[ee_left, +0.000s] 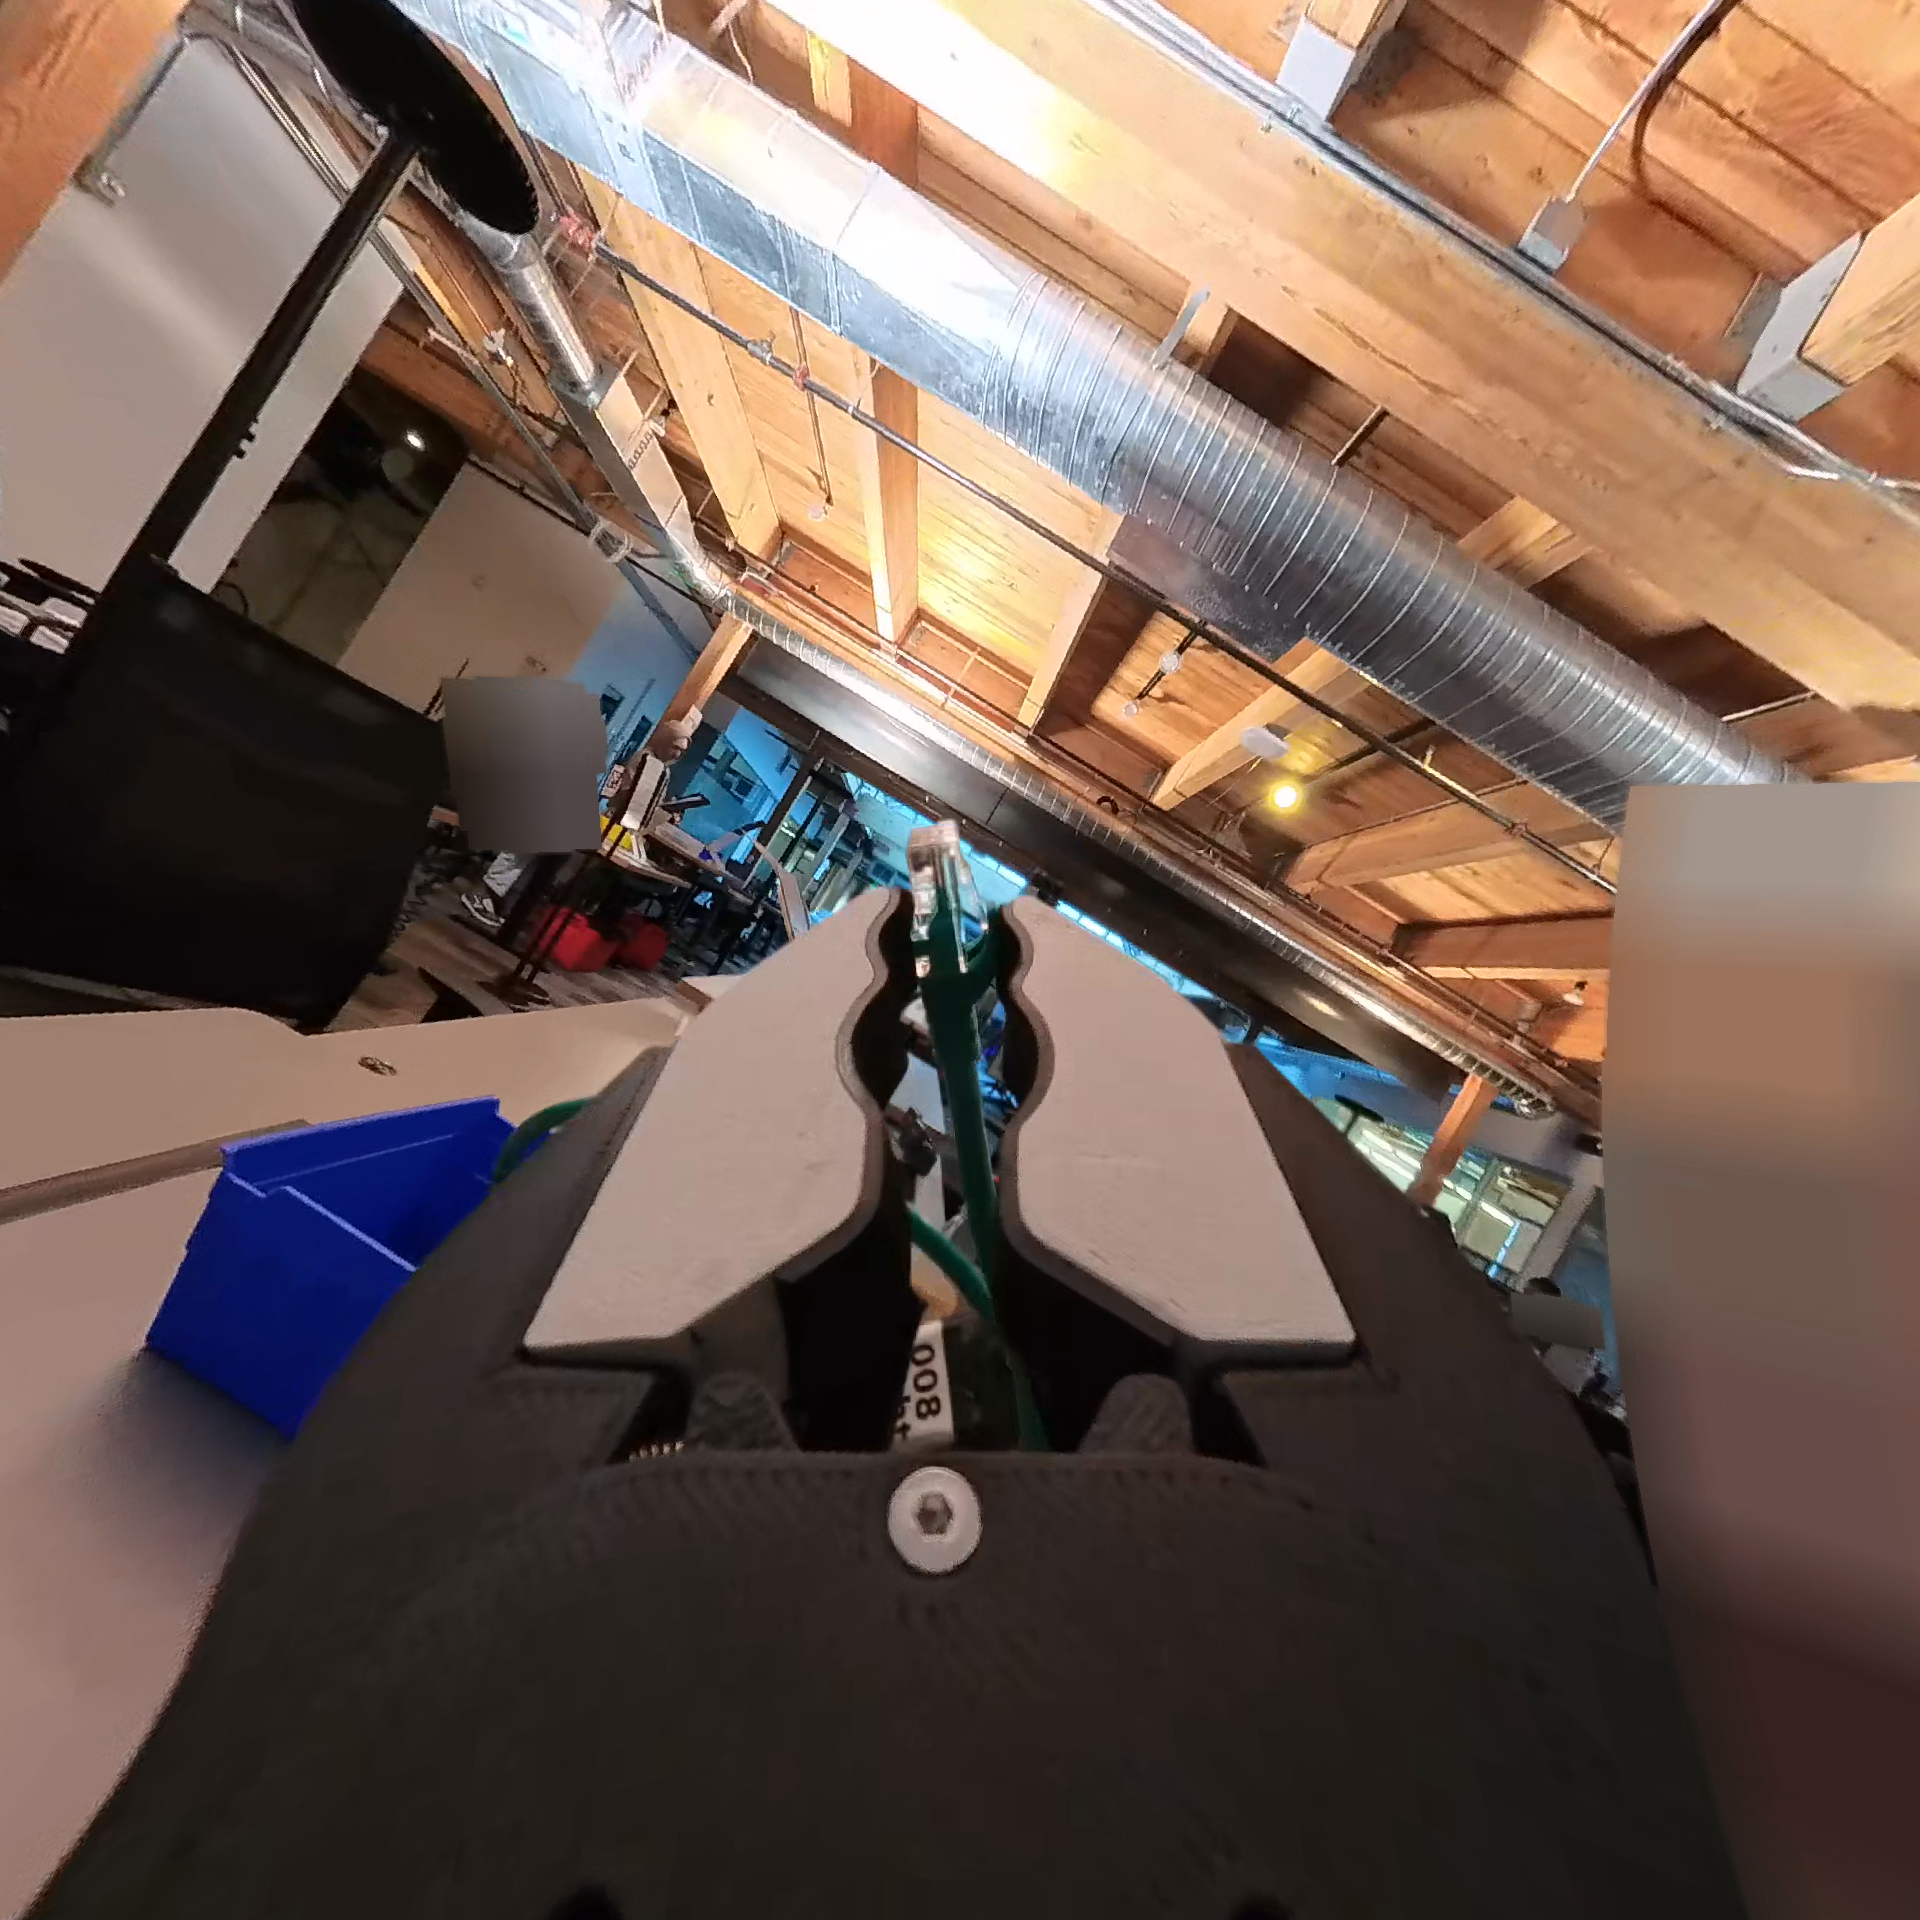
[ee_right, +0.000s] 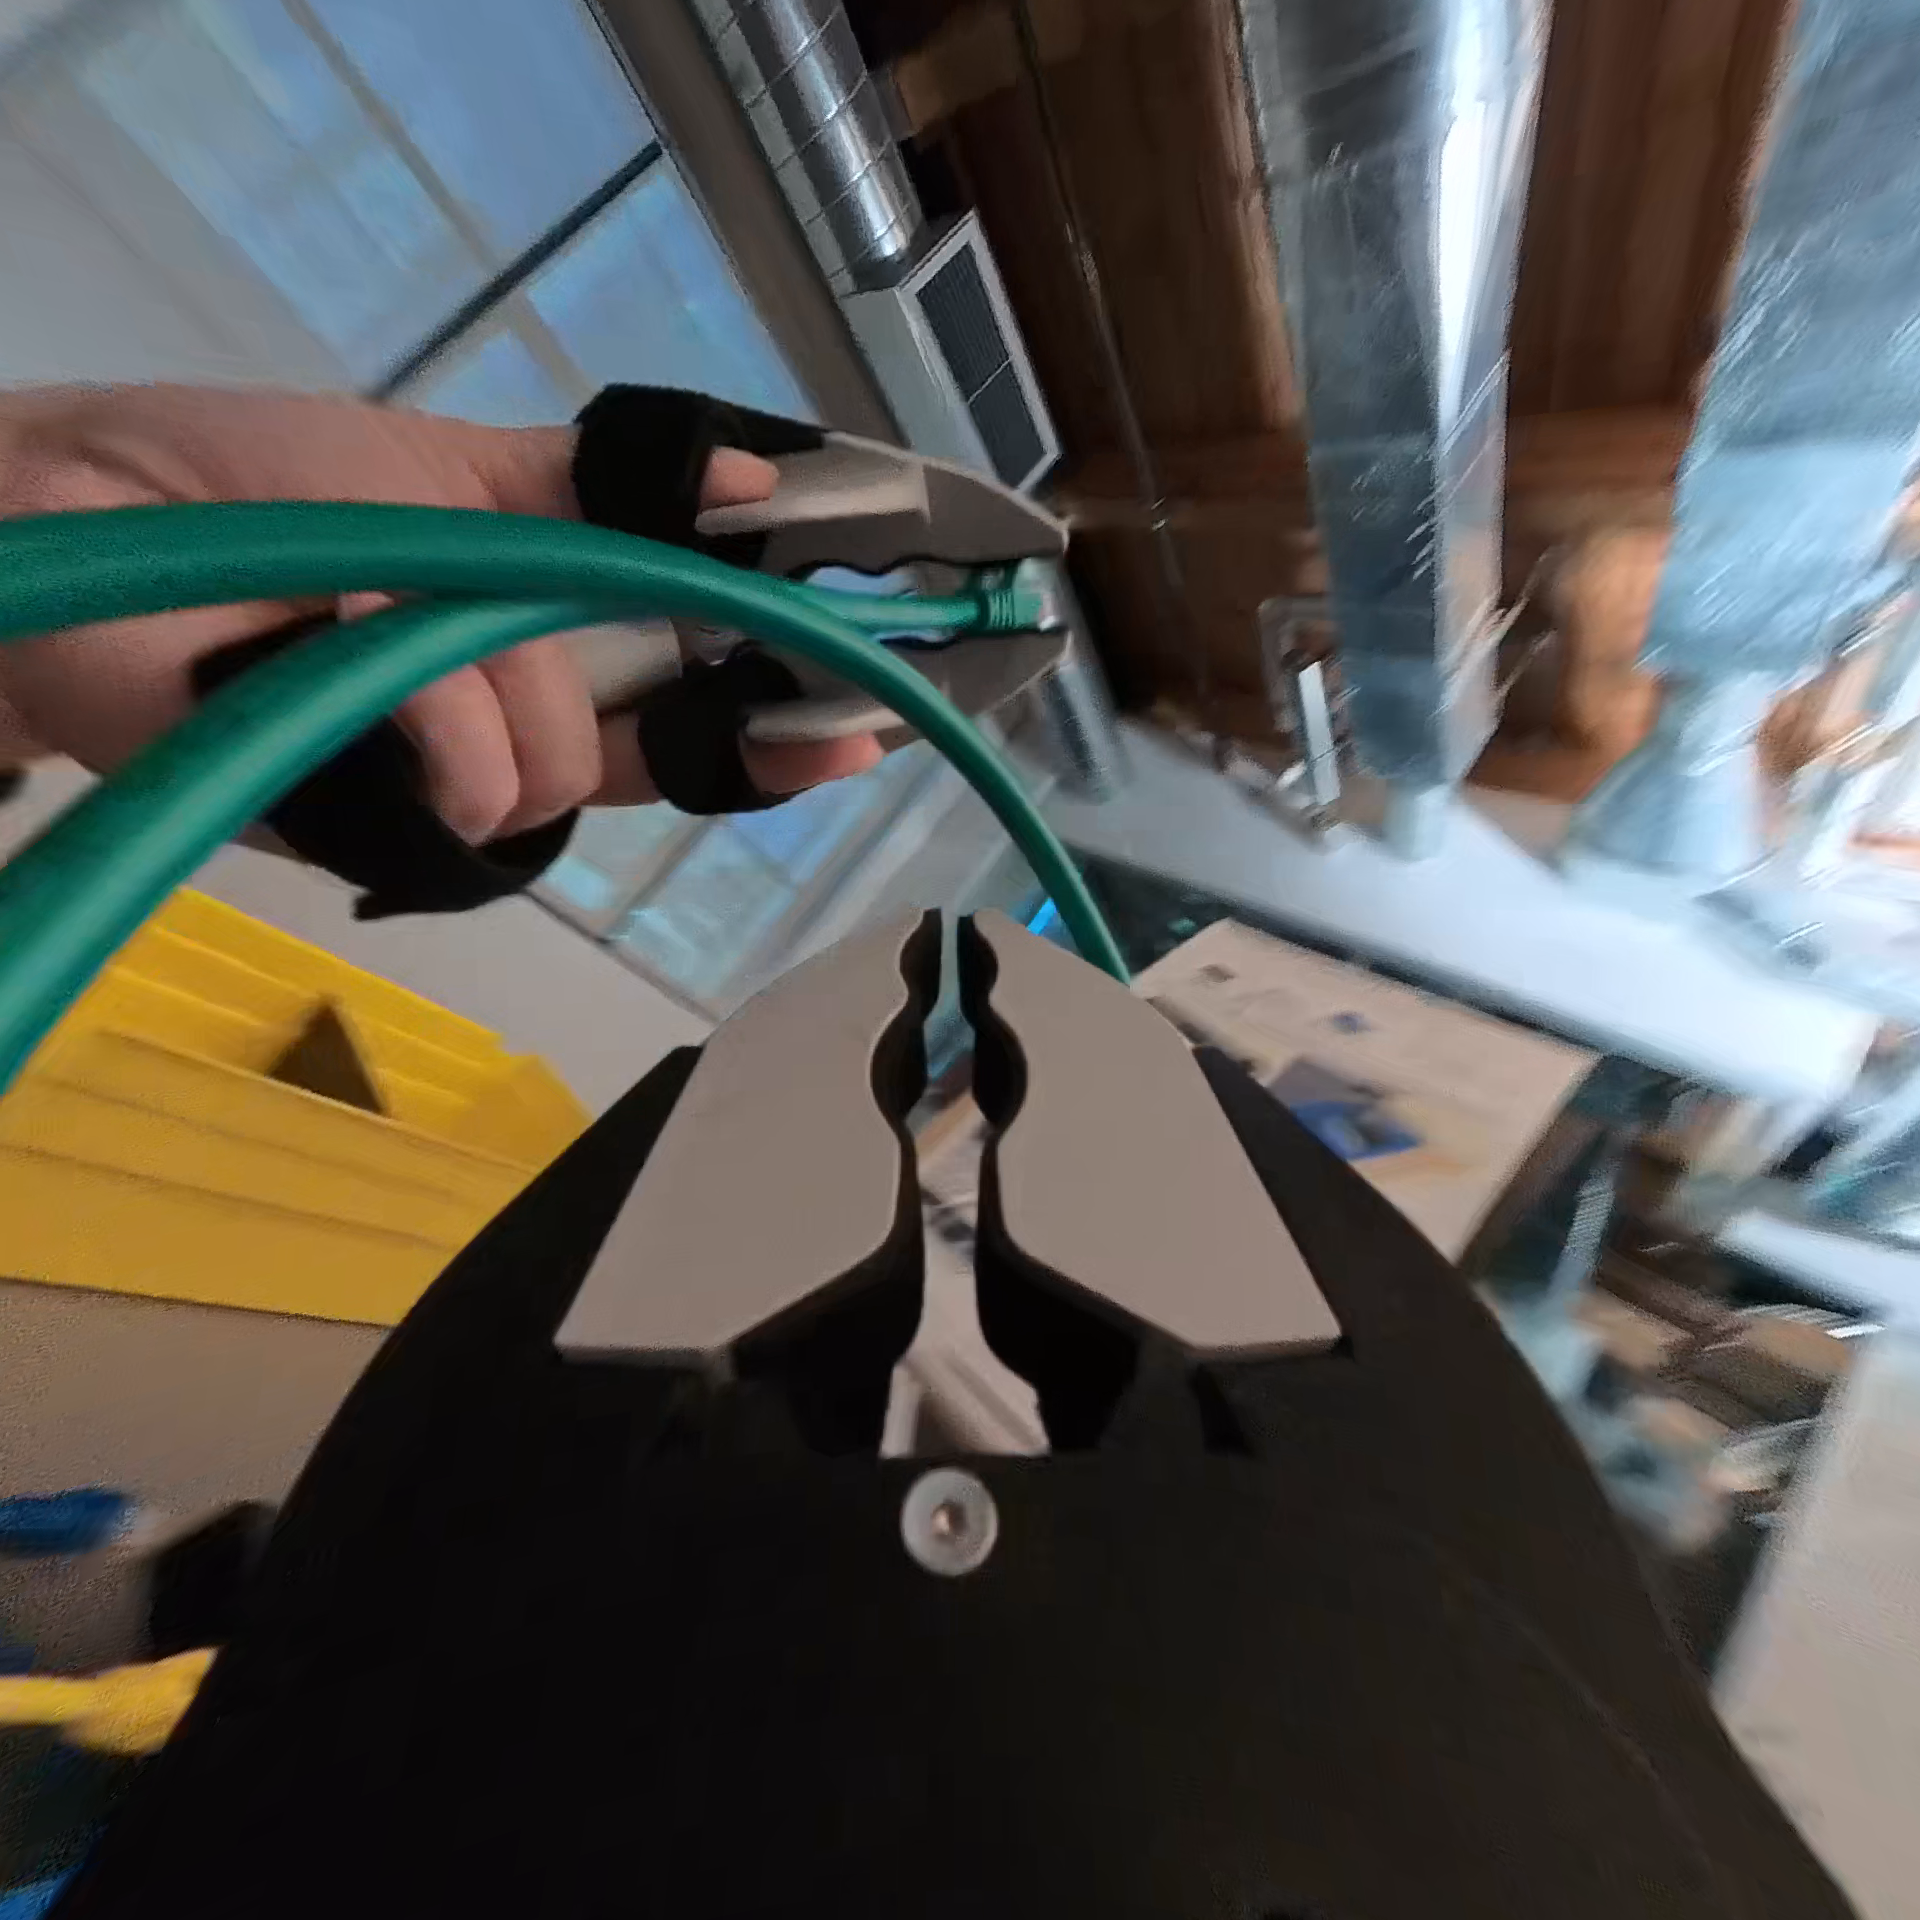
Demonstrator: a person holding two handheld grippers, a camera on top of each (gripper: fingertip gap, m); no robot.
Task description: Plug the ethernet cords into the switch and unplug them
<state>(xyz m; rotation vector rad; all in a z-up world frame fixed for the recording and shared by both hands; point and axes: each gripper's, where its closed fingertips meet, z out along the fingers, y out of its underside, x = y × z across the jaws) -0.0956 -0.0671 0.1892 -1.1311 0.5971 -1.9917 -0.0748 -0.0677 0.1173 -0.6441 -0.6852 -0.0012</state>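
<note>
Left gripper (ee_left: 945,914) points up toward the ceiling, clenched on one green cord (ee_left: 971,1122) just below its plug (ee_left: 940,883); the one clear plug sticks out past the fingertips, free in the air, not in any port. The cord runs back down between the two grey fingers (ee_left: 748,1122) into the gripper body. One blue bin (ee_left: 301,1236) sits on the table (ee_left: 94,1455) to the left of the gripper. One round metal duct (ee_left: 1299,520) crosses the wooden ceiling. Right wrist view is motion-blurred: right gripper (ee_right: 949,920) is nearly closed, only a thin gap between its two fingers, nothing visibly gripped. Ahead of it one hand (ee_right: 436,644) with black finger straps works the left gripper, seen side-on with the plug end in its tips. Two green strands arc across the left of that view, one curving down behind the right gripper's tip. One stack of yellow bins (ee_right: 208,1122) at left. Switch not seen in either view.
</note>
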